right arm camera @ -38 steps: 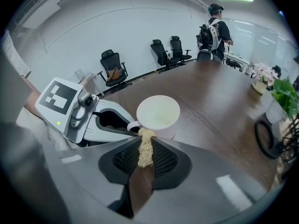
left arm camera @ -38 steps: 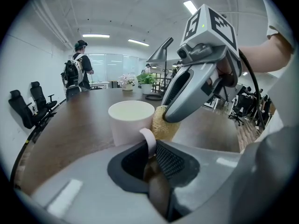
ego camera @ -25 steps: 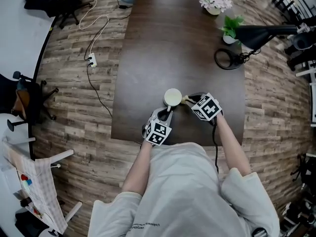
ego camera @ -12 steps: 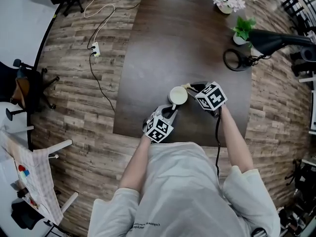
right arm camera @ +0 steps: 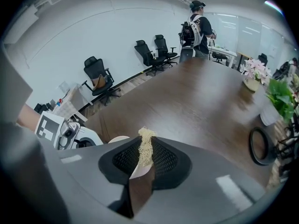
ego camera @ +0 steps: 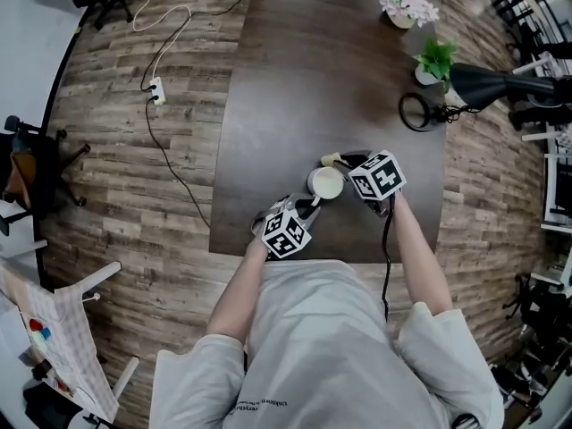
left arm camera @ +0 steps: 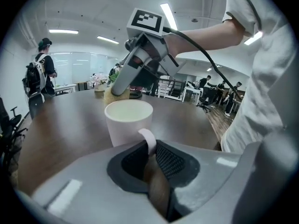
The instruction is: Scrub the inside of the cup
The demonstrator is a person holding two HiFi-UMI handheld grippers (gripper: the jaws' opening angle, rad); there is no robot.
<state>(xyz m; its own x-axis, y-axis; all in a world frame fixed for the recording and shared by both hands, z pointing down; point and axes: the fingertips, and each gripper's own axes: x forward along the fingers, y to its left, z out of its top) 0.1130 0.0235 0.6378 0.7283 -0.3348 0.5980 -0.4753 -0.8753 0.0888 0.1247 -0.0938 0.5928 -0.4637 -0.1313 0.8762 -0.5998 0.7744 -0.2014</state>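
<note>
Holding smooth white cylindrical cup upright on dark woodgrain table, left gripper jaws pinched on its loop handle. Clamping coarse, fibrous tan scrubber in right gripper jaws, just beside cup rim.

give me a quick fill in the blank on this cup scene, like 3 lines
1. The left gripper is shut on the ____ of the white cup.
2. The right gripper is shut on a tan scrubber, which is not yet ____ the cup.
3. The cup stands ____ on the dark table.

Missing words: handle; inside; upright
</note>
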